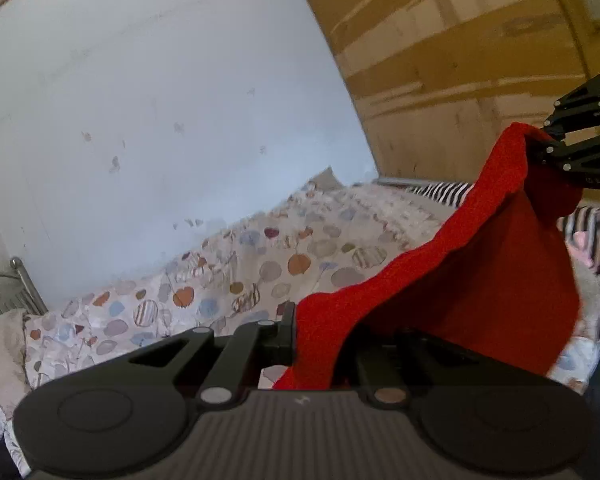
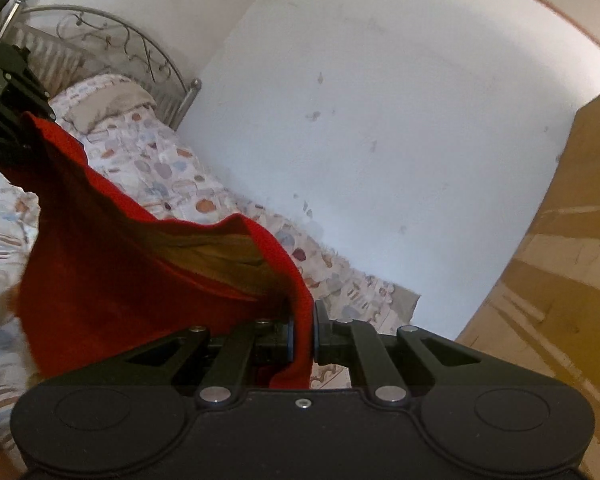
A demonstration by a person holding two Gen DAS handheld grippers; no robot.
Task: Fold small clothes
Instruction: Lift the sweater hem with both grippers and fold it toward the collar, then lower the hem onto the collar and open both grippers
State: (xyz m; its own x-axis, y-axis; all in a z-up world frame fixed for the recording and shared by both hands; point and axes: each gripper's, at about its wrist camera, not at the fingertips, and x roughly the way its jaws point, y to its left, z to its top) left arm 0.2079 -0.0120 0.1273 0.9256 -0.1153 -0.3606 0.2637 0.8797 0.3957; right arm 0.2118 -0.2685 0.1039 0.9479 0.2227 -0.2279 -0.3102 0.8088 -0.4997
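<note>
A red garment hangs in the air above the bed, stretched between both grippers. My left gripper is shut on one edge of it, and the cloth drapes over its right finger. In the right wrist view my right gripper is shut on another edge of the red garment, with cloth pinched between the pads. Each gripper shows in the other's view: the right gripper at the far right, the left gripper at the far left, both holding cloth. The garment sags between them.
Below lies a bed with a patterned cover and a pillow by a metal headboard. A white wall runs along the bed. A wooden wardrobe stands beyond, and striped fabric lies near it.
</note>
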